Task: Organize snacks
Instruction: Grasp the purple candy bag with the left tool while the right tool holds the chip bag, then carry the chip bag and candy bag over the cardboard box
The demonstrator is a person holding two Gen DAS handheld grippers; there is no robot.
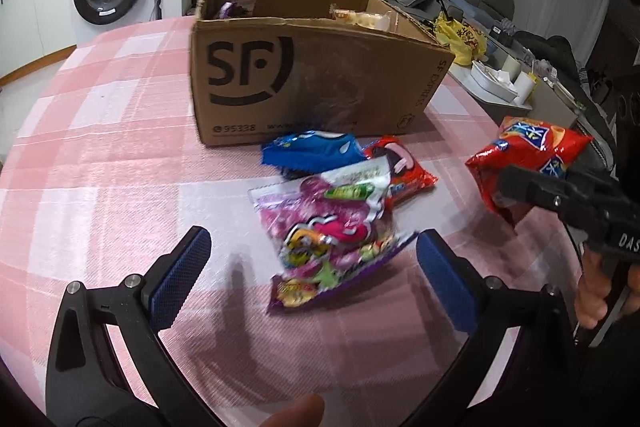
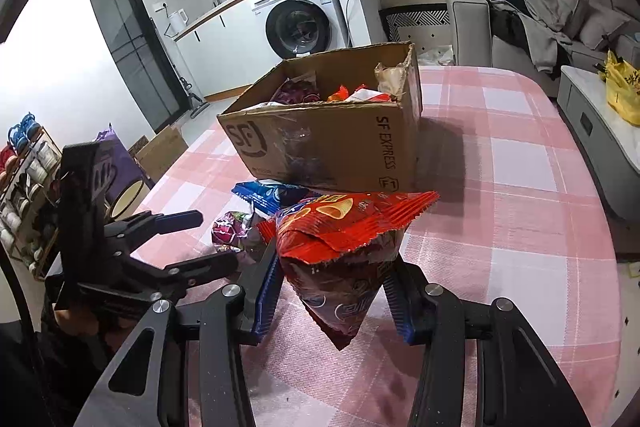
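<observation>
Since the SF cardboard box (image 2: 332, 139) takes the snacks, my right gripper (image 2: 334, 291) clamps the red chip bag (image 2: 344, 247) aloft; my left gripper (image 1: 312, 267) hangs open over the purple candy bag (image 1: 328, 227).

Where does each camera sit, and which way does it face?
Left wrist: on the left gripper, open, looking down at the purple snack bag; a hand holds the right gripper.
Right wrist: on the right gripper, shut on the red snack bag, facing the washing machine.
Shared: the cardboard box, the pink checked tablecloth.
</observation>
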